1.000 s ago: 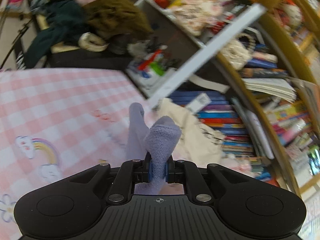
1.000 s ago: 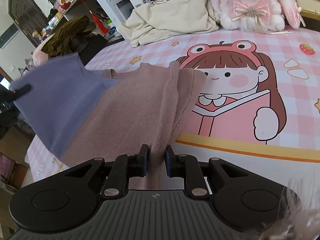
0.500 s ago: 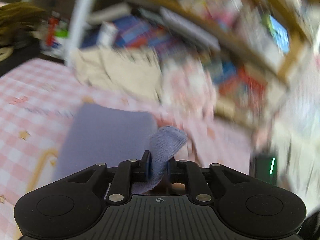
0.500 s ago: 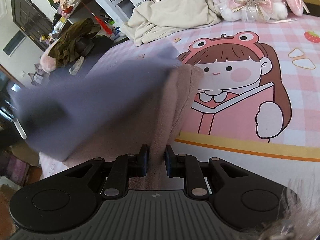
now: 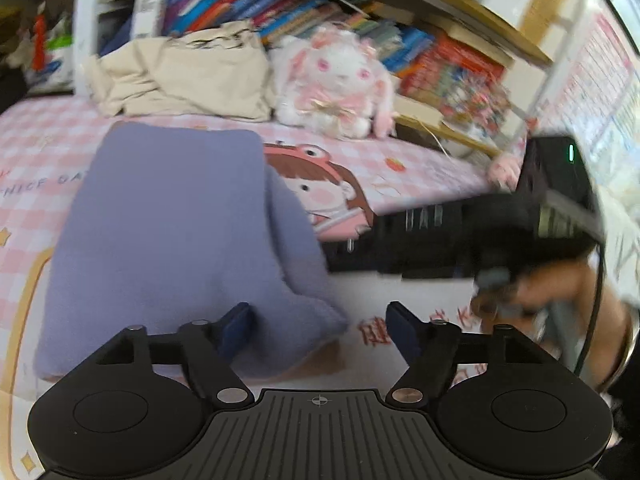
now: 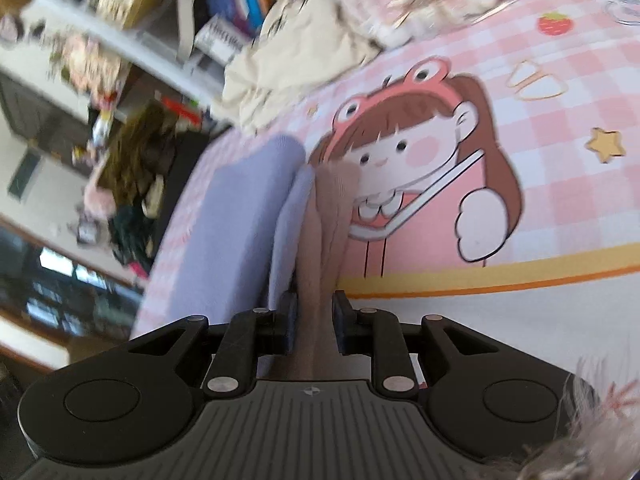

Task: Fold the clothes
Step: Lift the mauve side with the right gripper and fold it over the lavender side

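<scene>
Lilac knit, the garment [image 5: 172,240] lies folded over on the checked bedsheet [image 5: 24,128], its long axis running away from the left gripper [image 5: 318,320] toward the plush rabbit [image 5: 340,80], with its near corner just ahead of the left pad. That gripper's jaws have just been opening and now stand wide apart, pressing on nothing. Nearer the rabbit's side, the right gripper [image 6: 314,320] is clenched on the garment's mauve layer, so I judge it the hand placed for the next fold; no containers show.

Bright, even daylight; motion blur throughout both fisheye views, edges heavily curved and smeared.
</scene>
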A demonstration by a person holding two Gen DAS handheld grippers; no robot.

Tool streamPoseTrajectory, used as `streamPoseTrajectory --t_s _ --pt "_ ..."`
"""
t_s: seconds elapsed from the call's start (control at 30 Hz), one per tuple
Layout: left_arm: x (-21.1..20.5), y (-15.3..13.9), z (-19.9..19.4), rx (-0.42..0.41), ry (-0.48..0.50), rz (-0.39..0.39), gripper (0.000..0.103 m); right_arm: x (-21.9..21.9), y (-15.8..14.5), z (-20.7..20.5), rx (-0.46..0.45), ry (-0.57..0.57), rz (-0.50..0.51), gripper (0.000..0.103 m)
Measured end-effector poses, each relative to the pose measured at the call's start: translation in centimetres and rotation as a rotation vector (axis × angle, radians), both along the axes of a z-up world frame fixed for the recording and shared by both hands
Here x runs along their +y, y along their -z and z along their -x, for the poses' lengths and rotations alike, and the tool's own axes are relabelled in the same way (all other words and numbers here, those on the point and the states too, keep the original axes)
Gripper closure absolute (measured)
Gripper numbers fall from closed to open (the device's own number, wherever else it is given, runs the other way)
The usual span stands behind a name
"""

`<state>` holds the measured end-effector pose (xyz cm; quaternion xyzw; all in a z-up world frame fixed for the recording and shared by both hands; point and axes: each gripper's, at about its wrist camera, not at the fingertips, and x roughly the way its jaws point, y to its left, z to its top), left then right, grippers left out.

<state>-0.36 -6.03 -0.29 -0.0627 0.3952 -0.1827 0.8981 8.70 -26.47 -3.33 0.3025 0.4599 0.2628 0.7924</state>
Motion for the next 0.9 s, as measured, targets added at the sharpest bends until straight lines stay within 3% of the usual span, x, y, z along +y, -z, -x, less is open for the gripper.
streamPoseTrajectory --t_s 0.07,0.1,0.17,0.23,0.33,0.43,0.57,0.63,0.7,0.77,0.8,0.9 --pt "-0.9 0.1 0.2 -0.004 0.031 -0.028 0.025 -0.7 -0.7 0.3 0.003 0.04 -0.052 0.064" --pt "-1.1 0.1 0.2 -0.001 0.044 -0.034 0.025 -1.0 -1.1 0.4 -0.001 0.05 -0.089 0.05" --pt "-1.3 -0.5 0.5 -0.013 0.076 -0.052 0.025 -0.8 -1.5 0.4 -0.001 0.028 -0.142 0.037" --pt "-1.3 -1.7 1.3 -0.05 0.125 -0.082 0.025 0.5 -1.7 0.1 0.02 -0.033 -0.129 0.034" --pt "1.0 -4.5 2.8 -0.138 0.184 -0.06 0.025 2.4 -1.9 0.0 0.013 -0.082 -0.053 0.034" --pt "4.4 -6.5 3.5 -0.181 0.132 -0.057 0.025 3.4 -1.5 -0.1 0.027 -0.084 -0.038 0.035" --pt "8.6 -6.2 2.4 -0.198 -0.107 -0.026 0.027 4.4 -0.8 -0.8 0.038 -0.081 0.002 0.039" --pt "9.8 -5.0 1.6 -0.183 -0.208 0.007 0.037 4.7 -0.4 -1.1 0.051 -0.072 0.016 0.05" --pt "10.3 -3.2 0.8 -0.139 -0.293 0.041 0.064 4.8 0.0 -1.4 0.064 -0.061 0.019 0.066" --pt "10.5 -1.6 0.3 -0.093 -0.353 0.069 0.068 4.9 0.3 -1.4 0.08 -0.071 0.023 0.088" --pt "10.2 -0.9 0.1 -0.074 -0.344 0.056 0.069 5.0 0.0 -1.0 0.048 -0.087 0.029 0.088" --pt "9.5 0.5 -0.4 -0.03 -0.304 -0.012 0.069 5.7 -2.8 1.3 -0.184 -0.156 0.095 0.09"
